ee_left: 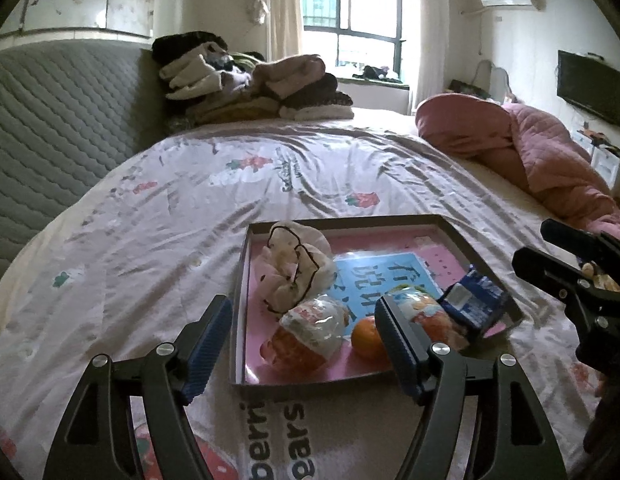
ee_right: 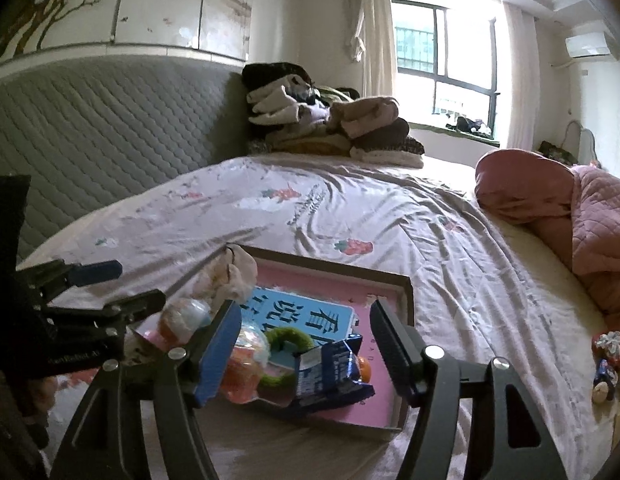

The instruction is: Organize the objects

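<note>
Both grippers hang above a shallow tray (ee_left: pixel 486 256) on a bed (ee_left: pixel 149 240), jaws spread wide and pinching nothing. The left gripper (ee_left: pixel 305 344) frames the tray's near left corner; the right gripper (ee_right: pixel 305 344) frames its middle. Neither touches any item.

Inside the tray, nearest the cameras, lie two clear-wrapped snack packs (ee_left: pixel 310 332), an orange (ee_left: pixel 368 336) at about 5 o'clock from the tray's centre, and a blue foil packet (ee_left: pixel 474 304) leaning on the right rim. A green ring (ee_right: pixel 285 344) shows in the right view, beside the packet. A blue card (ee_left: pixel 374 280) lies flat underneath, and a crumpled plastic bag (ee_left: pixel 297 264) fills the far left corner, at 11 o'clock.

A few small things (ee_right: pixel 608 360) lie on the bed's right edge, well apart from the tray, so the tidying looks unfinished.

Further back, a pink quilt (ee_left: pixel 530 148) lies at 2 o'clock and folded clothes (ee_left: pixel 253 88) are stacked by the headboard at 12.

The risks: the soft bed could let the tray tip if a gripper presses its rim, the orange could roll out, and the leaning packet may slide over the edge.
</note>
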`<control>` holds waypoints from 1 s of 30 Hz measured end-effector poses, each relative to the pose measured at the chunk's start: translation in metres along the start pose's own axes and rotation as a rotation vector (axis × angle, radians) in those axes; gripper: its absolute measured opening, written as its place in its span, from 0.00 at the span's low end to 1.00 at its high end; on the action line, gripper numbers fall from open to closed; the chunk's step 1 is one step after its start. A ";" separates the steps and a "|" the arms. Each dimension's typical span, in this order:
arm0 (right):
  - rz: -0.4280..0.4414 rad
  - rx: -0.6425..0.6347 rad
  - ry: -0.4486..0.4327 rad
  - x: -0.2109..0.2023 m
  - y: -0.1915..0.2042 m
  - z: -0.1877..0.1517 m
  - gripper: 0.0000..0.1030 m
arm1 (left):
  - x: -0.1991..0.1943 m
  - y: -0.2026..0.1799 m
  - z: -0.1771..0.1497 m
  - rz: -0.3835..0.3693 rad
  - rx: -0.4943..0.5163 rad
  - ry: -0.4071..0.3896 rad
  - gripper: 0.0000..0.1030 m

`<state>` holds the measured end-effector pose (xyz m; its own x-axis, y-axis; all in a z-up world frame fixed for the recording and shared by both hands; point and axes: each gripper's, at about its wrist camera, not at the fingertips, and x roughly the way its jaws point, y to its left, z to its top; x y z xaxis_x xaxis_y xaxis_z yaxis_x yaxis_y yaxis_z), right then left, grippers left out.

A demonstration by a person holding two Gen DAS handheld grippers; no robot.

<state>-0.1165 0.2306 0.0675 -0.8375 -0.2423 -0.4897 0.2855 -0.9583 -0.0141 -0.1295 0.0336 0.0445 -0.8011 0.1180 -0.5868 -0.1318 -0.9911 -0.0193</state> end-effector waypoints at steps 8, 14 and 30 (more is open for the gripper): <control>0.030 0.017 -0.035 -0.031 0.013 -0.006 0.67 | -0.028 -0.006 -0.008 -0.010 -0.007 -0.021 0.73; 0.043 0.033 -0.014 -0.042 0.020 -0.022 0.68 | -0.039 -0.011 -0.024 -0.014 0.001 -0.005 0.73; 0.014 0.092 0.015 -0.055 0.027 -0.054 0.68 | -0.051 0.000 -0.057 0.039 -0.052 0.021 0.73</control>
<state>-0.0377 0.2266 0.0474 -0.8267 -0.2540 -0.5020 0.2525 -0.9649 0.0724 -0.0550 0.0240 0.0280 -0.7925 0.0780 -0.6048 -0.0691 -0.9969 -0.0379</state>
